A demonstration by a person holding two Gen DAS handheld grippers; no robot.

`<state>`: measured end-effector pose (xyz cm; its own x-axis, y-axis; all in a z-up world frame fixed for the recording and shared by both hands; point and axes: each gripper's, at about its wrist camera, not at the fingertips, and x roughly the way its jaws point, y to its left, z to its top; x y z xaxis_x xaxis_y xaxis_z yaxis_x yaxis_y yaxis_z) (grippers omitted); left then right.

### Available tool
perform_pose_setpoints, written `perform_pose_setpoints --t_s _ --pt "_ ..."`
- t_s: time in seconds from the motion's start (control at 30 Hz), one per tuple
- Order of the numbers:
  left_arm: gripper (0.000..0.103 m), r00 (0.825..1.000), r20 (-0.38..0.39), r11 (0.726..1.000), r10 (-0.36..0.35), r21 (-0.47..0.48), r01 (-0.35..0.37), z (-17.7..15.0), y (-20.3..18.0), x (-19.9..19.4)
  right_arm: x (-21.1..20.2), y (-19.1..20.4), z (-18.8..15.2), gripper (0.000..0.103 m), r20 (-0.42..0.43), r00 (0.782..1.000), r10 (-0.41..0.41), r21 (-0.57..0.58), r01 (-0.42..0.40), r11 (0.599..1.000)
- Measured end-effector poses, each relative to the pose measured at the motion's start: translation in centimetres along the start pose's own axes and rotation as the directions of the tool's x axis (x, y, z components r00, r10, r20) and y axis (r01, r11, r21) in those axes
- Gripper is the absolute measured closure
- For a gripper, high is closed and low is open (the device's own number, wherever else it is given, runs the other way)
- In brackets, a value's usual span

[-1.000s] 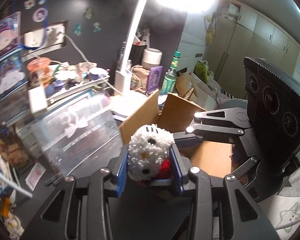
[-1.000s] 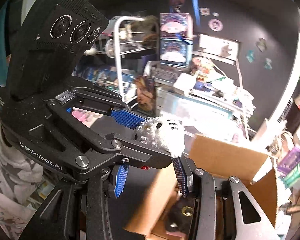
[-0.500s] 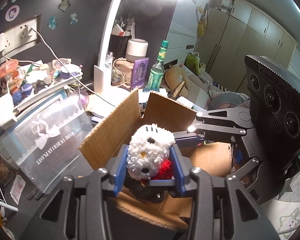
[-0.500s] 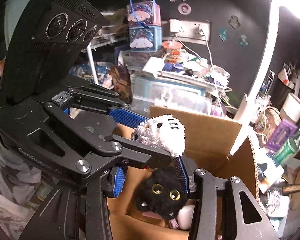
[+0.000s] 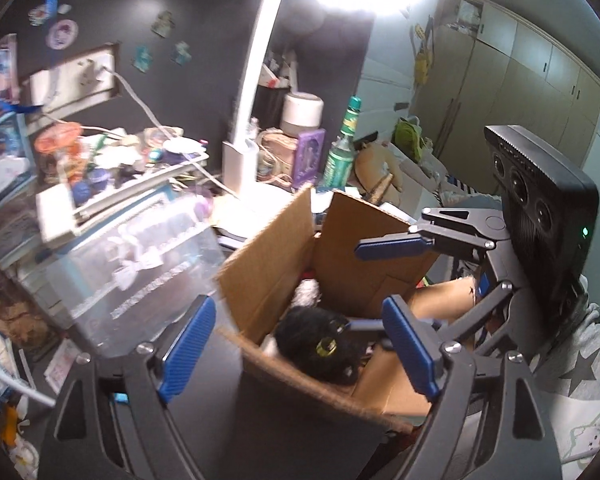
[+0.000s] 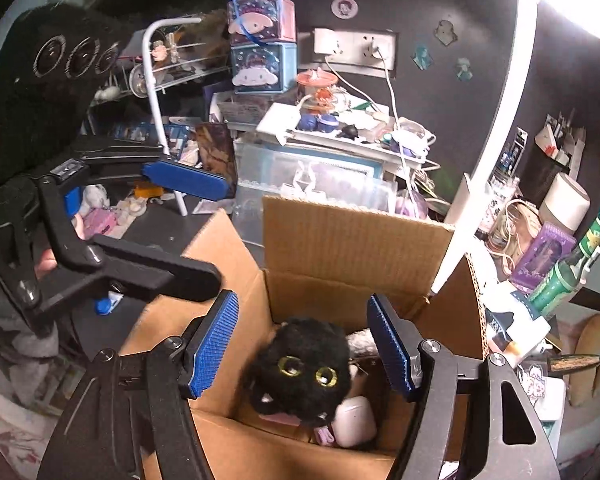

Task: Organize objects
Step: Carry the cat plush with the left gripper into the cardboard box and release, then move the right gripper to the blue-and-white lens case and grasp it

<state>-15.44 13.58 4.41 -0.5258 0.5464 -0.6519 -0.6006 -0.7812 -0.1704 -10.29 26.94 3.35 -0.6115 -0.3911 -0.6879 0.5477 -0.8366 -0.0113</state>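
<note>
Left of the cardboard box (image 6: pixel 364 240): clear plastic storage bin (image 5: pixel 132 264) standing hard against the near-left flap, stacked high with a cluttered white tray (image 6: pixel 328 136), hardly any slack on that side. At the box's near-left corner: left gripper (image 5: pixel 296 344), blue pads (image 5: pixel 186 350) spreading, jaws opening and well apart with nothing pinched, one pad out over dark desk beside the bin, the other over the box mouth. Down inside the box: black plush cat (image 6: pixel 300 368), yellow eyes up, lying loose on the floor of the box, a white fuzzy toy (image 6: pixel 362 340) tucked behind it against the far wall, a smooth white pod (image 6: pixel 356 420) just beside its chin. All four flaps standing up, the far flap tallest, the left one leaning outward, top edges ragged corrugate. Above the cat: right gripper (image 6: pixel 304 344), jaws also opening, pads straddling the cat's head without touching, free air on both sides inside the box walls. Right of the box: white lamp arm (image 6: pixel 496 128) rising steeply past the right flap, its base close behind the box, then a green bottle (image 6: pixel 568 272), a purple carton (image 6: pixel 540 256) and a white cylinder (image 6: pixel 564 200) crowding the far-right corner. Open room only straight up out of the box mouth.
</note>
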Motion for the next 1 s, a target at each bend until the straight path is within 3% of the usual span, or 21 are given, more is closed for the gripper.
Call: perform_pose_setpoints --t_s 0.17,0.37,0.43,0.53,0.63,0.7,0.77,1.0 --pt "0.019 0.996 0.061 0.996 0.063 -0.065 -0.059 -2.5 2.6 -4.3 -1.1 3.5 1.2 0.039 0.074 0.996 0.048 -0.071 -0.042 0.997" --pt "0.019 0.980 0.083 0.973 0.179 -0.163 -0.164 -8.3 6.1 -9.0 -0.6 10.9 1.8 0.039 0.060 0.969 0.241 -0.187 -0.226 0.956" --pt "0.019 0.968 0.086 0.957 0.236 -0.196 -0.216 -11.0 7.2 -10.2 0.7 13.4 1.5 0.039 0.036 0.947 0.319 -0.198 -0.306 0.931" --pt "0.019 0.961 0.082 0.939 0.266 -0.248 -0.239 -14.6 8.6 -11.0 3.1 16.8 0.6 0.039 -0.010 0.904 0.427 -0.190 -0.421 0.887" --pt "0.019 0.952 0.092 0.927 0.292 -0.272 -0.258 -17.5 9.7 -11.2 7.2 19.5 -1.1 0.038 -0.086 0.846 0.526 -0.126 -0.533 0.837" --pt "0.019 0.952 0.092 0.921 0.290 -0.297 -0.252 -19.1 10.4 -11.0 10.2 20.9 -2.5 0.038 -0.132 0.826 0.549 -0.073 -0.560 0.825" --pt "0.019 0.957 0.088 0.915 0.277 -0.327 -0.235 -20.5 11.2 -10.9 12.9 22.4 -3.9 0.038 -0.169 0.827 0.536 -0.046 -0.550 0.834" --pt "0.019 0.959 0.064 0.890 0.277 -0.394 -0.231 -23.4 12.8 -11.0 16.5 26.1 -5.1 0.039 -0.159 0.894 0.420 -0.122 -0.440 0.890"
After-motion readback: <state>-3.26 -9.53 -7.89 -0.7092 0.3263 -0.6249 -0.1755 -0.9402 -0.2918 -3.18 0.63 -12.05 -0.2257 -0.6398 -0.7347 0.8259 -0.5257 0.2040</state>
